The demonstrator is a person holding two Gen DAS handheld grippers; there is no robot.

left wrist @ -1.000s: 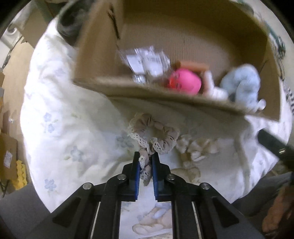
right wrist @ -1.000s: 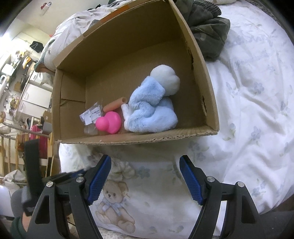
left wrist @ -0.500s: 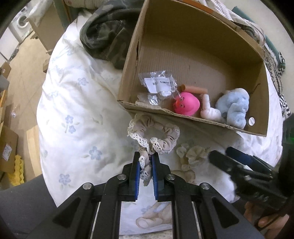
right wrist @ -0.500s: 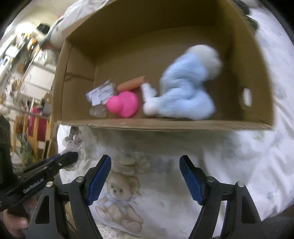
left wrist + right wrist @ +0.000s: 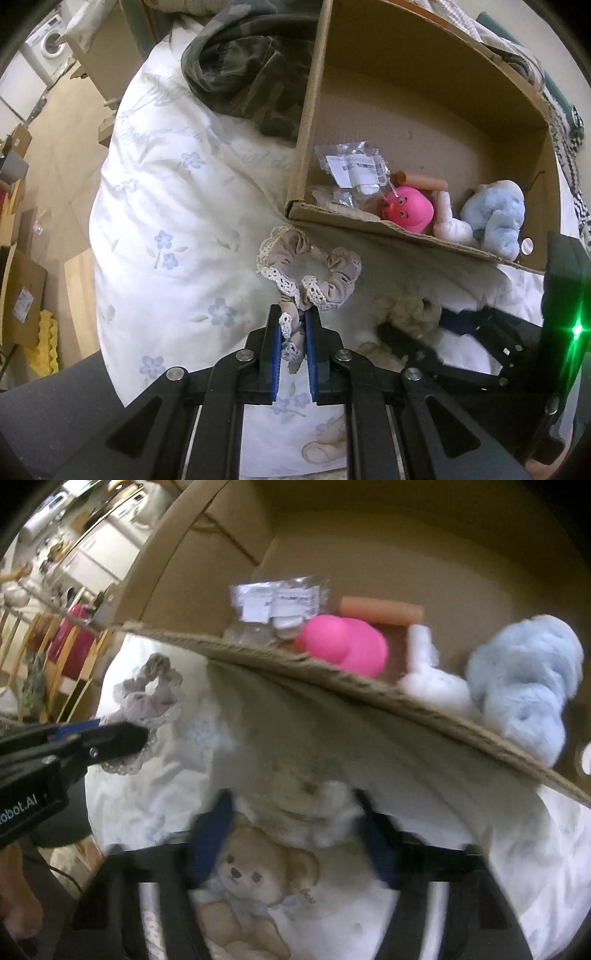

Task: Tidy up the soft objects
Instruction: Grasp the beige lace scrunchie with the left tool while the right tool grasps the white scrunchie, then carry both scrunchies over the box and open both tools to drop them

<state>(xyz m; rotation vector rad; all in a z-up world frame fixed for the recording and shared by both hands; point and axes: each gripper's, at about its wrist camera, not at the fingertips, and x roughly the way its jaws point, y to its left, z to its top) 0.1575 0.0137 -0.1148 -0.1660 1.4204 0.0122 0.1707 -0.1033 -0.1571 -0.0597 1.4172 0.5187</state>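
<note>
My left gripper (image 5: 293, 314) is shut on a beige lace-trimmed scrunchie (image 5: 325, 266), which hangs over the floral quilt (image 5: 177, 206) just in front of the cardboard box (image 5: 406, 236). The right wrist view shows the same scrunchie (image 5: 155, 690) at the left gripper's tip (image 5: 125, 738). To its right a cream fluffy scrunchie (image 5: 402, 310) lies on the quilt. My right gripper (image 5: 293, 801) straddles this cream scrunchie (image 5: 306, 794), and its jaws are closing with the scrunchie between them. The picture there is blurred.
The box holds a pink toy (image 5: 410, 208), a blue plush (image 5: 495, 218), a white plush piece (image 5: 450, 229), a plastic bag (image 5: 354, 166) and an orange cylinder (image 5: 421, 181). A camouflage garment (image 5: 251, 70) lies left of the box. A teddy print (image 5: 255, 878) marks the quilt near its edge.
My right gripper swung down and left to the cream scrunchie, and its jaws have narrowed. The left gripper drifted slightly with the beige scrunchie still in it.
</note>
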